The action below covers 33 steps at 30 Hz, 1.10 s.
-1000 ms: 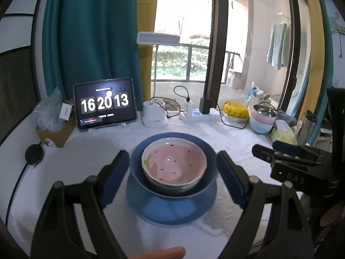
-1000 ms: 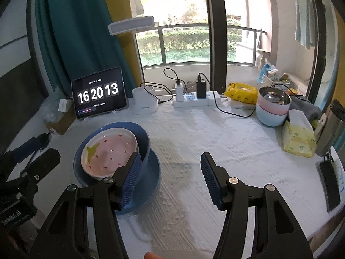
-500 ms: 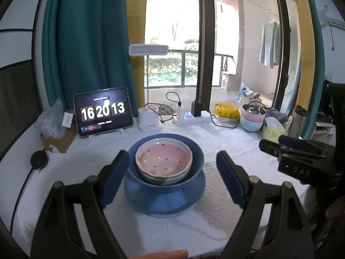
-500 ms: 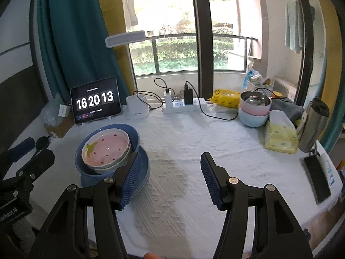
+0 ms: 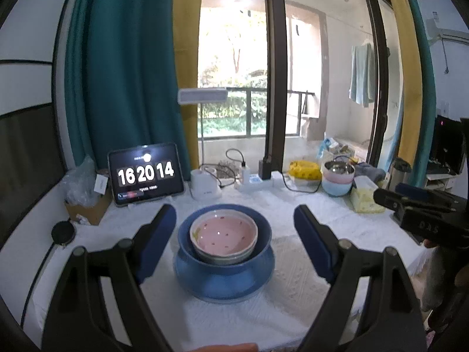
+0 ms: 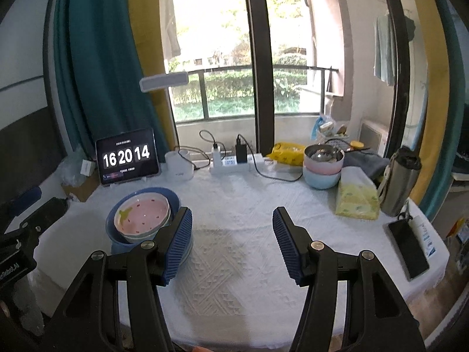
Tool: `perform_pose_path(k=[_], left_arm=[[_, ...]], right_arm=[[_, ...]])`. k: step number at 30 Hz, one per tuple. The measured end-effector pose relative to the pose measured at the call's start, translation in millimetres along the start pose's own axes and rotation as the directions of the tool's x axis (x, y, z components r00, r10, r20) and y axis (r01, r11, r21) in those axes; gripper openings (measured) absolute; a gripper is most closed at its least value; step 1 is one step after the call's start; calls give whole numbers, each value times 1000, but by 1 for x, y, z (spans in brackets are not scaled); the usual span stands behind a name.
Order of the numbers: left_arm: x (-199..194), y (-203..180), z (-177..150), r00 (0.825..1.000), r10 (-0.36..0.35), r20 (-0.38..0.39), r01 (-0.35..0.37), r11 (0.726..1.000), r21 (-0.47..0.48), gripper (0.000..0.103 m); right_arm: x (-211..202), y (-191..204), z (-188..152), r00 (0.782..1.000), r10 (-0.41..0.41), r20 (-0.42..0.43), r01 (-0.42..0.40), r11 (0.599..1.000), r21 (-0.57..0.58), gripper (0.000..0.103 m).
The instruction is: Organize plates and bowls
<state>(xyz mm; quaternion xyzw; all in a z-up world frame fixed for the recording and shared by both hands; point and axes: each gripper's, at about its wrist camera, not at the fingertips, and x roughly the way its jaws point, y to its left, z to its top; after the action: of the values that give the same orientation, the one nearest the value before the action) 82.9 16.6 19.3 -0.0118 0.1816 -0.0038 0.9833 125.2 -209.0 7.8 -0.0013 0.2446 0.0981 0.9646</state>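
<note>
Home setting, looks like a living or dining room next to a balcony. Evidence: table (image 6: 234,199) with a white textured cloth, teal curtain (image 6: 96,67) and yellow curtain (image 6: 146,44) at tall glass doors, balcony railing (image 6: 263,70) with greenery beyond, towel (image 5: 362,73) hanging out there. Household clutter along the table's far edge: tablet (image 6: 126,156) showing a clock, desk lamp (image 6: 164,81), power strip (image 6: 231,162) with chargers plugged in, tissue pack (image 6: 356,198), steel thermos (image 6: 400,184), phone (image 6: 409,248), stacked pastel bowls (image 6: 322,165). Stacked crockery (image 5: 224,246) at table centre.
</note>
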Motion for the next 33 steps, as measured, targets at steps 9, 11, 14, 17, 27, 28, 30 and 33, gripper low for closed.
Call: perform_pose_path(k=[9, 11, 14, 17, 27, 28, 30, 33], left_arm=[[-14, 4, 15, 999, 0, 46, 0, 1000, -2, 84], [-16, 4, 17, 999, 6, 51, -6, 1000, 2, 85], [-20, 6, 20, 998, 9, 67, -10, 1000, 4, 92], [-25, 9, 26, 996, 11, 90, -10, 1000, -6, 94], [-28, 17, 34, 993, 29, 112, -27, 999, -19, 99], [-27, 17, 34, 993, 29, 112, -27, 999, -19, 99], [-27, 18, 34, 993, 30, 110, -28, 999, -18, 99], [-26, 18, 33, 994, 30, 106, -28, 999, -23, 99]], right_arm=[[-16, 0, 8, 999, -6, 47, 6, 1000, -1, 62], [-19, -1, 9, 999, -3, 54, 2, 1000, 5, 73], [-24, -1, 11, 998, -12, 64, 12, 1000, 6, 75], [-28, -1, 14, 997, -22, 74, 21, 1000, 3, 75], [-35, -3, 15, 996, -35, 84, 33, 999, 25, 75], [-35, -3, 15, 996, -35, 83, 33, 999, 26, 75], [-35, -3, 15, 996, -38, 82, 36, 999, 23, 75], [-35, -2, 15, 996, -36, 82, 34, 999, 22, 75]])
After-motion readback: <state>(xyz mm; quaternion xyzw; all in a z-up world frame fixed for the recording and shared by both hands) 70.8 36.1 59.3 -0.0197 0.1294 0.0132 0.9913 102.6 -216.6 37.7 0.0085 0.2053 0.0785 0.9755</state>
